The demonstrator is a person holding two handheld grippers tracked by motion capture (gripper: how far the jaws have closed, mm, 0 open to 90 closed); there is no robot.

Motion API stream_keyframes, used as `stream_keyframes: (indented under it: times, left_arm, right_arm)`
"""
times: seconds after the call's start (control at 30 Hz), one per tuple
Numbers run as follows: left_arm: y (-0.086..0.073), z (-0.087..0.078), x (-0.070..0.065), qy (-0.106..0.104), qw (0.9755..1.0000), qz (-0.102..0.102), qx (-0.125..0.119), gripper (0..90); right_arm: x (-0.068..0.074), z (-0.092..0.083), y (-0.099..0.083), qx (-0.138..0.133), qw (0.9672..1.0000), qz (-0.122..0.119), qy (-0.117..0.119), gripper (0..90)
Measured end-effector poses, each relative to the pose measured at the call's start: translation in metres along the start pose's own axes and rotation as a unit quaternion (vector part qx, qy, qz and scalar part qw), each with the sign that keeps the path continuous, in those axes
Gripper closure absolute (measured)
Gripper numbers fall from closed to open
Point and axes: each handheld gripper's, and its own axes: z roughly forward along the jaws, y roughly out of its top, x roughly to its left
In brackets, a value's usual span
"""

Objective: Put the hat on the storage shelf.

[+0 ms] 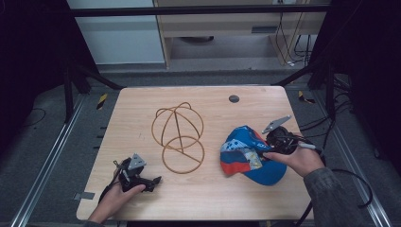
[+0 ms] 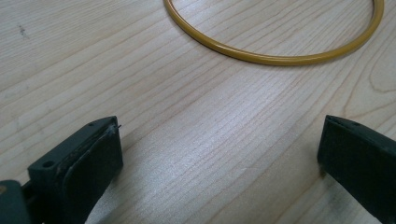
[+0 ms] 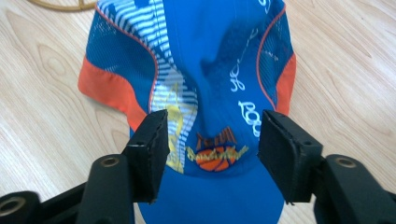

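Observation:
A blue cap (image 1: 250,153) with orange side panels and a basketball logo lies crumpled on the right of the wooden table (image 1: 213,194). My right gripper (image 1: 261,152) is over its near right side, held by a hand. In the right gripper view its jaws (image 3: 212,121) straddle the cap's (image 3: 210,70) logo front just above the brim, apart, with fabric showing beyond both. My left gripper (image 1: 157,179) rests low at the table's front left, open. Its jaws (image 2: 219,135) stand wide over bare wood. The yellow wire frame's ring (image 2: 280,58) lies ahead of them.
A yellow wire dome frame (image 1: 178,137) with a ring base stands at the table's middle, between the two grippers. A dark round hole (image 1: 233,99) sits near the table's far edge. Black cables (image 1: 350,175) trail off the right side.

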Motion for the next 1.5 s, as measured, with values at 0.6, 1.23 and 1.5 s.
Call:
stream_keyframes:
  times: [0.6,1.23,1.5]
  left_arm:
    - [0.000,0.000,0.000,0.001,1.0000,-0.001,0.001,0.0]
    - [0.000,0.000,0.000,0.000,1.0000,-0.001,0.000,0.0]
    - [0.001,0.000,0.000,0.001,1.0000,-0.001,0.001,0.0]
  right_arm:
    - [-0.009,0.030,0.009,0.013,0.9990,0.030,0.031,46.7]
    - [-0.012,0.034,0.008,0.034,0.9963,0.037,0.070,90.0]
    - [-0.015,0.006,0.017,-0.001,0.9965,0.042,0.073,90.0]
